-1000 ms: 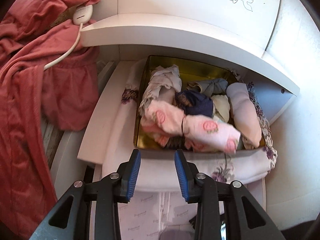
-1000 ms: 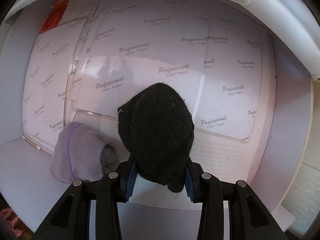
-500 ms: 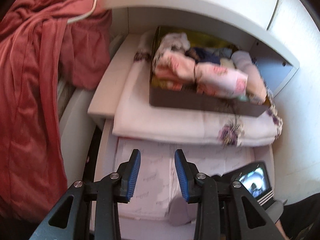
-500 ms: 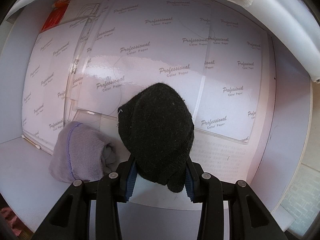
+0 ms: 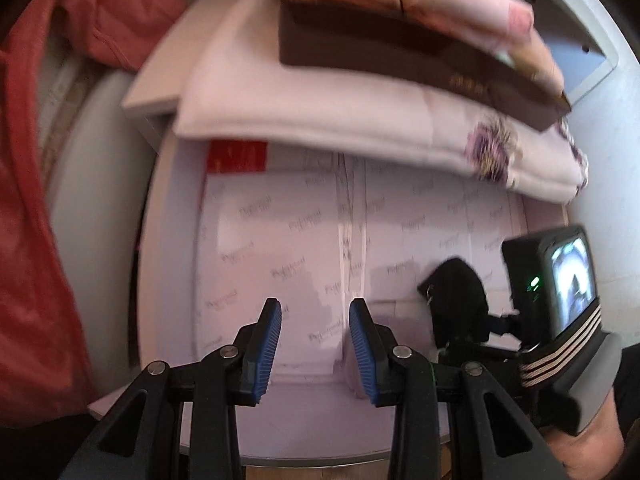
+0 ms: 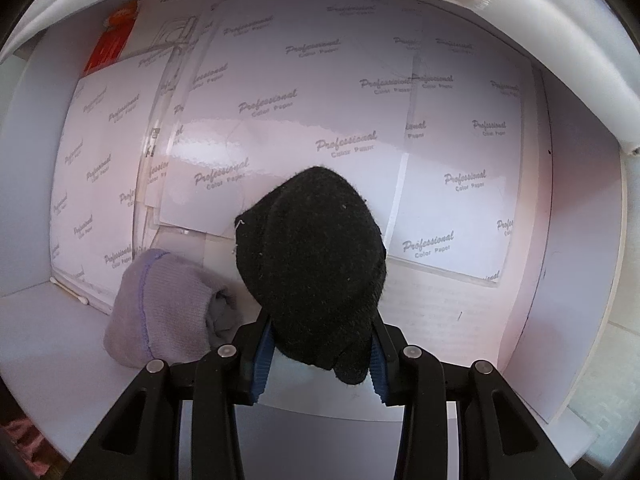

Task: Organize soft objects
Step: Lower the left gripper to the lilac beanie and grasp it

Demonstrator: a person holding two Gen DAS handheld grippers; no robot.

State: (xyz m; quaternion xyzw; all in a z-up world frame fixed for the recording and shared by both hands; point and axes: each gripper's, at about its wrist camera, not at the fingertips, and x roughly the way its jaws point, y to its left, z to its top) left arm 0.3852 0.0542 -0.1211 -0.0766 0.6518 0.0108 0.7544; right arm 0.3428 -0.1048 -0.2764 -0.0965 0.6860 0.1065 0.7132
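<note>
My right gripper (image 6: 318,352) is shut on a rolled black sock (image 6: 316,264) and holds it just inside the lower shelf compartment; the black sock also shows in the left wrist view (image 5: 456,300). A rolled lilac sock (image 6: 160,312) lies on the shelf floor to its left, partly behind the left finger. My left gripper (image 5: 316,344) is open and empty, in front of the same compartment, left of the right gripper. On the shelf above, a dark box (image 5: 400,48) filled with rolled soft items, pink ones (image 5: 460,4) in front, sits on a folded floral cloth (image 5: 340,120).
Sheets of white printed paper (image 6: 320,120) line the compartment floor, with a red packet (image 6: 114,40) at its far left. White side walls (image 6: 580,240) close it in. Red fabric (image 5: 36,240) hangs at the left.
My left gripper has dropped from the box on the upper shelf down to the lower compartment, still open. My right gripper has stayed put with the black sock.
</note>
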